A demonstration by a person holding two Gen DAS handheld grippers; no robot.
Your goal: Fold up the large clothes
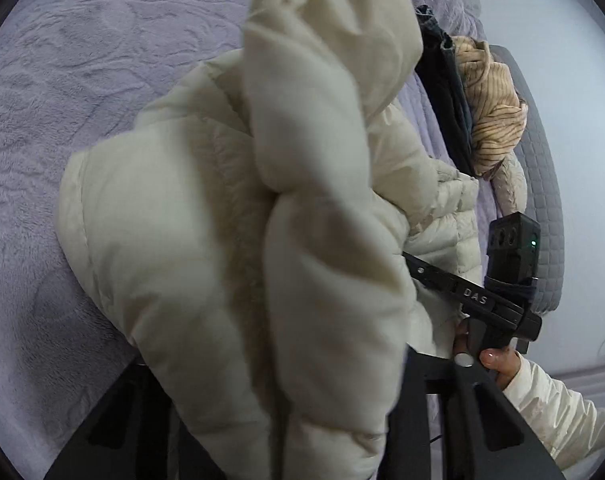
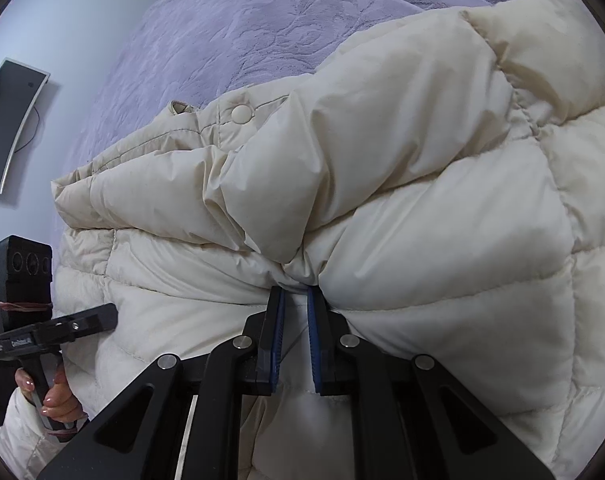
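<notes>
We see a cream puffy jacket lying on a purple blanket. Our right gripper pinches a bunch of the jacket between its blue pads, low in the middle of the right wrist view. In the left wrist view, a thick fold of the jacket covers our left gripper, so we cannot tell if it is open or closed. A striped tan cloth lies at the upper right.

Jacket on blanket
</notes>
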